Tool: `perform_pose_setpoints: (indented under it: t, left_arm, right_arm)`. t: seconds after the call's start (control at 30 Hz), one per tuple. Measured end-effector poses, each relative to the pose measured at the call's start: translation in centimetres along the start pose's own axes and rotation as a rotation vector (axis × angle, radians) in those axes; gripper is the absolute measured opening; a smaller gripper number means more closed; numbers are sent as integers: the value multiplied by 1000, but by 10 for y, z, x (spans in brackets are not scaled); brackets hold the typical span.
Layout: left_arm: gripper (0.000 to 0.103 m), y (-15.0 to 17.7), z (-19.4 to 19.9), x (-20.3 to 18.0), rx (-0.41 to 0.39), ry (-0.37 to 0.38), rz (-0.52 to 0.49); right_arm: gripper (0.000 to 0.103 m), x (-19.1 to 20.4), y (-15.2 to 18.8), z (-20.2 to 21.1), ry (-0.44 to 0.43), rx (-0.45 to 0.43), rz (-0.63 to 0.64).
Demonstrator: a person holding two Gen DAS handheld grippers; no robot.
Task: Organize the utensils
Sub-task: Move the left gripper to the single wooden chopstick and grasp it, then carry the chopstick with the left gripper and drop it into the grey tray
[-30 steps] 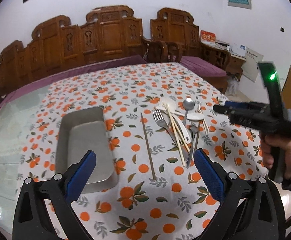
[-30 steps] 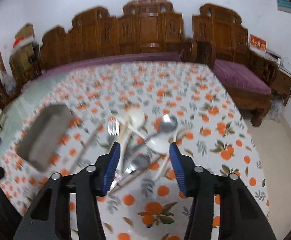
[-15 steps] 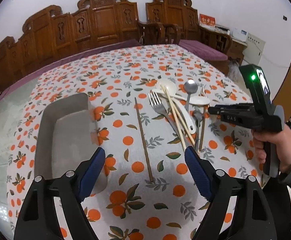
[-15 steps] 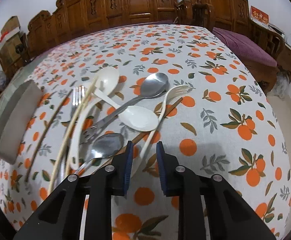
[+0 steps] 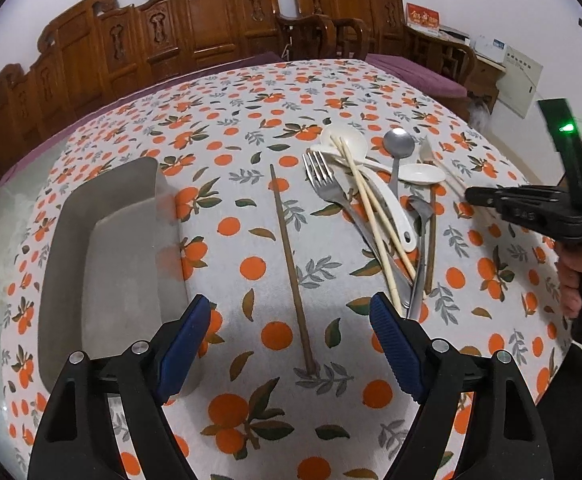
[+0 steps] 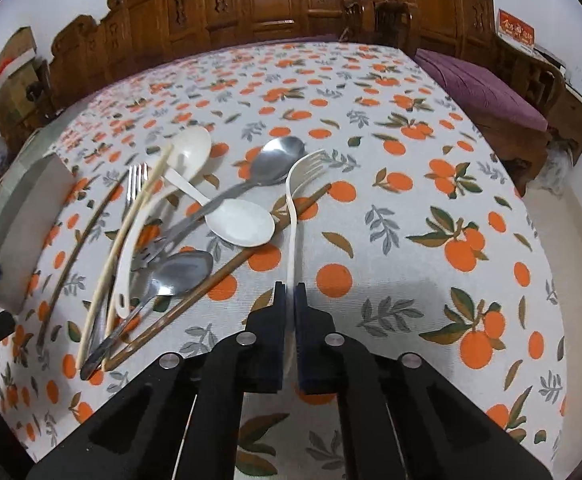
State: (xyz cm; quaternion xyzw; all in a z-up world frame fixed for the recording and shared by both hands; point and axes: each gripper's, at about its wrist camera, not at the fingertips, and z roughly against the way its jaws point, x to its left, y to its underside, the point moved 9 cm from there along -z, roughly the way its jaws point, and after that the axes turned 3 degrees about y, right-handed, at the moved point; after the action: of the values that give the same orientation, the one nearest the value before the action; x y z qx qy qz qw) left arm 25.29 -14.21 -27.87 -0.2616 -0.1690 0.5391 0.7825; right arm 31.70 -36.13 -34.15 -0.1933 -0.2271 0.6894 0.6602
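Tongs come first in both wrist views. The right tongs [image 6: 290,292] are pinched nearly closed on the handle of the white plastic fork [image 6: 294,216], which runs forward from the blue pads with its tines resting at the far right of the utensil pile. The left tongs [image 5: 291,332] are spread wide and grip nothing; they hover above the near end of a lone dark chopstick [image 5: 289,256] that lies lengthwise on the tabletop [image 5: 251,128], apart from the other utensils.

Just left of those open tongs sits the grey metal tray [image 5: 107,248], with no utensil visible in it. Right of the chopstick is the pile: a metal fork [image 5: 327,188], 2 pale chopsticks [image 5: 375,220] crossing a long white spoon [image 5: 387,204], a small metal spoon [image 6: 179,268] nearest the right tongs, and a second dark chopstick [image 6: 227,268] lying diagonally under the white fork. Farther back rest a white soup spoon [image 6: 241,222] and a larger metal spoon [image 6: 279,158].

Beyond the orange-print tablecloth stand carved wooden benches [image 5: 211,24] against the wall.
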Motion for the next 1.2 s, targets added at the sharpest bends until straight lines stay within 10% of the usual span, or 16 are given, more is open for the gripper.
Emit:
perform_pose_setpoints:
  t: [0.27, 0.73, 0.8, 1.2]
  left_arm:
    - [42, -4, -21, 1, 40, 38, 21]
    - [27, 4, -49, 4, 106, 24, 28]
    - [5, 4, -49, 5, 106, 32, 36]
    - [4, 3, -11, 9, 39, 50, 50]
  right_arm:
    - [5, 5, -1, 22, 2, -26, 43]
    - [5, 18, -8, 56, -20, -74, 50]
    - [5, 20, -9, 59, -24, -78, 53]
    - [5, 61, -17, 85, -78, -122, 115]
